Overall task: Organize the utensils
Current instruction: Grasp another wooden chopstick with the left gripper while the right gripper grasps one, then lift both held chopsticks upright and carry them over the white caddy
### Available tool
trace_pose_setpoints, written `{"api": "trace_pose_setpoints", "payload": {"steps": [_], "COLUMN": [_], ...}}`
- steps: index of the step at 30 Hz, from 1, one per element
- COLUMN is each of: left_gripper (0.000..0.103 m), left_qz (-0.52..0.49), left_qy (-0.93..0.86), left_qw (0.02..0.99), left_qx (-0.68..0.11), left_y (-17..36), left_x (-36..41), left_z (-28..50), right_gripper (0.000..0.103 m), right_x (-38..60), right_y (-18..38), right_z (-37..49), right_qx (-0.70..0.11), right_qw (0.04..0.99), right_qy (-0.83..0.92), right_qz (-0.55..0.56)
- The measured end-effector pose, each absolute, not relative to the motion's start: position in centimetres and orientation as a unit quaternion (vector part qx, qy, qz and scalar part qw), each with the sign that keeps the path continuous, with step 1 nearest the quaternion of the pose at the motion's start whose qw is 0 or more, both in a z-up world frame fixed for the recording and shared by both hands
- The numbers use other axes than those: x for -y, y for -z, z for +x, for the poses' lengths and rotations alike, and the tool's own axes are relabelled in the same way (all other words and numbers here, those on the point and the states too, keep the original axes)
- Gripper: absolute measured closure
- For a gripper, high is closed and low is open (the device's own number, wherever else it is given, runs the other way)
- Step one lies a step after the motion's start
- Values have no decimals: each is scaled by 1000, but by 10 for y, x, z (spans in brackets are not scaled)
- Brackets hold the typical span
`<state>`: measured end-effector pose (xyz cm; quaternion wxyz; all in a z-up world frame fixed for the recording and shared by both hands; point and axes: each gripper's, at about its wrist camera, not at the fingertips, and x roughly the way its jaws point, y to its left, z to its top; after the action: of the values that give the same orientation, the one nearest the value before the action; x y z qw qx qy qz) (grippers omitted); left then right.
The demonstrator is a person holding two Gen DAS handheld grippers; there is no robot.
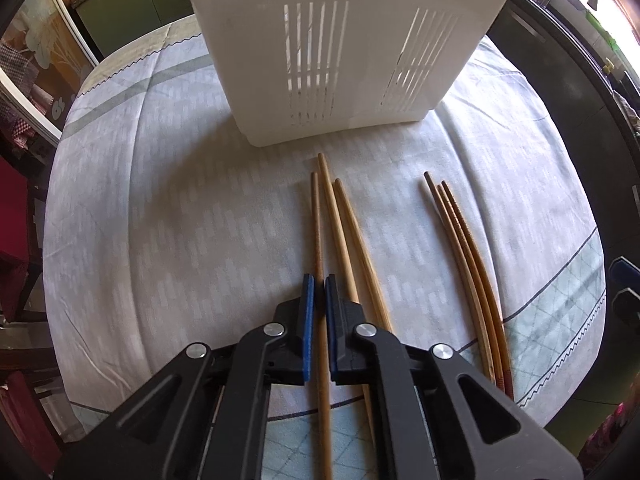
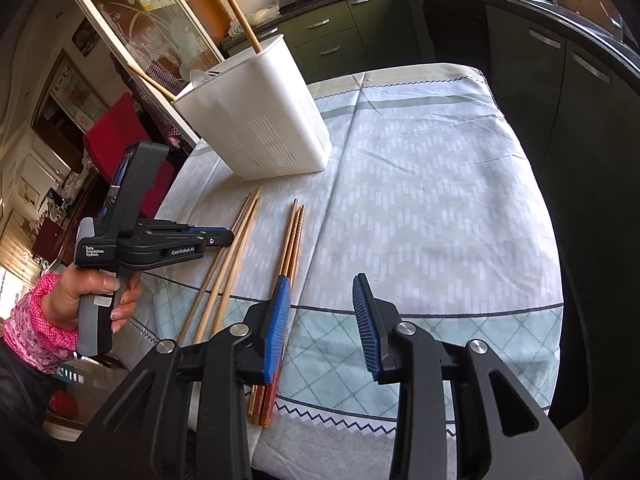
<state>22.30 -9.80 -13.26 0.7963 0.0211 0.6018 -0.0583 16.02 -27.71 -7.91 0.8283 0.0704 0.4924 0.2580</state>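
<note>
Three pale wooden chopsticks (image 1: 348, 232) lie side by side on the table in front of a white slotted utensil holder (image 1: 340, 60). My left gripper (image 1: 319, 284) is shut on the leftmost of them, its blue pads pressing the stick from both sides, low over the cloth. Three darker patterned chopsticks (image 1: 468, 260) lie to the right. In the right wrist view my right gripper (image 2: 322, 320) stands open with nothing between its pads; the darker chopsticks (image 2: 292, 240) run under its left finger (image 2: 276, 320). One chopstick (image 2: 240, 12) stands in the holder (image 2: 256, 128).
A pale patterned cloth (image 2: 420, 200) covers the table. A hand in a pink sleeve (image 2: 36, 320) holds the left gripper (image 2: 216, 238). Dark green kitchen cabinets (image 2: 340, 32) stand behind the table, and a red chair (image 2: 116, 136) sits off its left side.
</note>
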Motion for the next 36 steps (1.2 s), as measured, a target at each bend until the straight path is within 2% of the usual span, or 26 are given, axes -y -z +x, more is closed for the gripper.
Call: {"api": "trace_pose_setpoints", "payload": {"steps": [6, 9, 14, 17, 32, 36], "left_gripper": [97, 97, 97, 97, 97, 97], "left_qz": [1, -4, 11, 8, 4, 5], "left_qy": [65, 69, 73, 82, 104, 106], "left_qw": [830, 852, 880, 881, 888, 891], "left_qx": [-554, -520, -469, -466, -448, -442], "left_y": [104, 85, 58, 51, 46, 42], "left_x": [75, 66, 57, 51, 47, 47], "left_z": [208, 195, 172, 163, 149, 145], "right_gripper": [71, 81, 85, 89, 91, 96], "right_x": [241, 222, 198, 189, 149, 146], "right_y": [102, 112, 122, 127, 139, 139], "right_z": [176, 185, 198, 204, 204, 210], "right_qx": [-531, -545, -559, -568, -577, -571], "right_qw": [806, 797, 789, 784, 778, 786], "right_qy": [-261, -259, -251, -244, -215, -208], "right_qz": [17, -4, -37, -50, -121, -114]}}
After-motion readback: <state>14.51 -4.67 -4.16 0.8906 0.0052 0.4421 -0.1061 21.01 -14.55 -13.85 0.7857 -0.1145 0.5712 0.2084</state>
